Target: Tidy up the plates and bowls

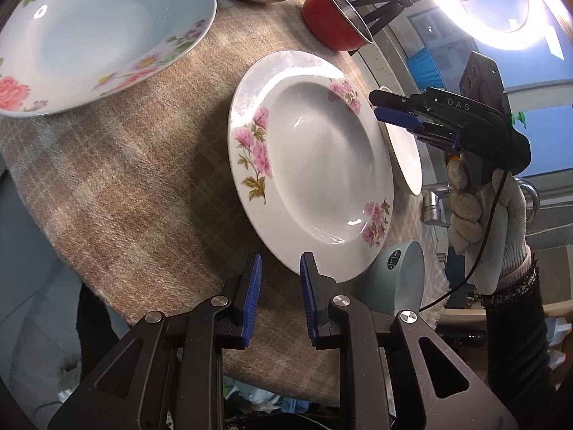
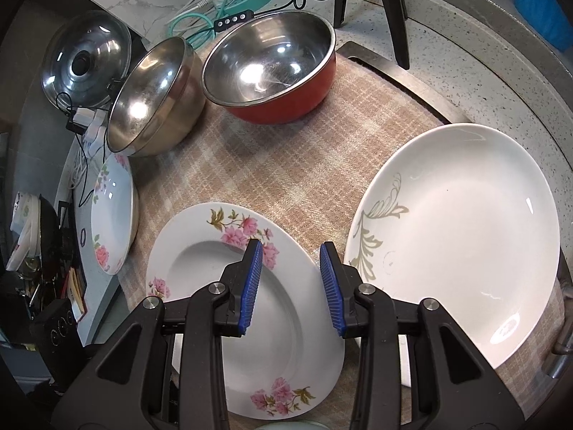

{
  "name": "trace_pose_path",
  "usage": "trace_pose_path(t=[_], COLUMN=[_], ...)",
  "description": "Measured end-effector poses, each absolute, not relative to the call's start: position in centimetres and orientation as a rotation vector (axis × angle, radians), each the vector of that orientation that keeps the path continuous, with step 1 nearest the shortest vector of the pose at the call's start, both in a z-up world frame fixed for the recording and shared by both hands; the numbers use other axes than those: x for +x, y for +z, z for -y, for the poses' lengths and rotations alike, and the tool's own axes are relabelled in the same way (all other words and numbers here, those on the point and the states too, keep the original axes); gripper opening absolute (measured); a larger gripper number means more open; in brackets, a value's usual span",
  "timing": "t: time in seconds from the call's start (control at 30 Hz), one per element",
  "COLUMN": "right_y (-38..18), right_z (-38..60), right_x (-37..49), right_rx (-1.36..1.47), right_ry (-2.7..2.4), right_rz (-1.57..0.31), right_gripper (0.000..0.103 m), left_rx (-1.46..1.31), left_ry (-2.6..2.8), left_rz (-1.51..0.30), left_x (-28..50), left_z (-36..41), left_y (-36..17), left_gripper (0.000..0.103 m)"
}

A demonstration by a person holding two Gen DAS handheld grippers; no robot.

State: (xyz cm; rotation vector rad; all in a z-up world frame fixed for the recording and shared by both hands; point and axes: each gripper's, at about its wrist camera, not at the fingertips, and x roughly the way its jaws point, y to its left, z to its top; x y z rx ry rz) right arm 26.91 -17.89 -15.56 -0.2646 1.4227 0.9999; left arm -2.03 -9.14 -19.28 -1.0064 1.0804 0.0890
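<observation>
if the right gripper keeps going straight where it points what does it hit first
Probably the rim of the white plate with pink flowers: the open right gripper straddles that edge. Depth is unclear; it may be hovering above.

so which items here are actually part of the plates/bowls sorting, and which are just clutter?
Job items:
- pink-flower plate
- plain white plate
- blue-tinted floral plate
- red bowl
- steel bowl
- pale green bowl

Clutter:
- pot lid
- teal cable
- inline switch
- plaid cloth underneath
</observation>
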Motion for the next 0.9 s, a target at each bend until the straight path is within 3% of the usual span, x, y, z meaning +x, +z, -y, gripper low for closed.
trace_pose_path(t=[0.33,0.4,0.5,0.9], right_y=[-16.4,-16.4,-16.4,-16.5], right_z=[17.1,16.9,16.7,16.7], right_x=[27.1,27.1,27.0,26.6], right_rx=[-0.283,-0.292,-0.311,-0.307], right_ry=[1.041,1.047,1.053,1.054], right_rz=[-1.441,-1.442,-1.441,-1.443], right_gripper=[0.036,0.036,0.036,0.036], left_rx=[-1.007,-0.995,-0.974,-0.931], left_ry=[0.108,0.11,0.115,0.12], left_rz=[-1.072,-1.074,-1.082,-1.097], left_x=[-1.5,-1.3,-1.2,-0.9], left_z=[8.9,9.0,9.1,9.1], left_y=[-19.6,-19.5,-19.5,-19.1], left_gripper=[0.019,0.013,0.012,0.012])
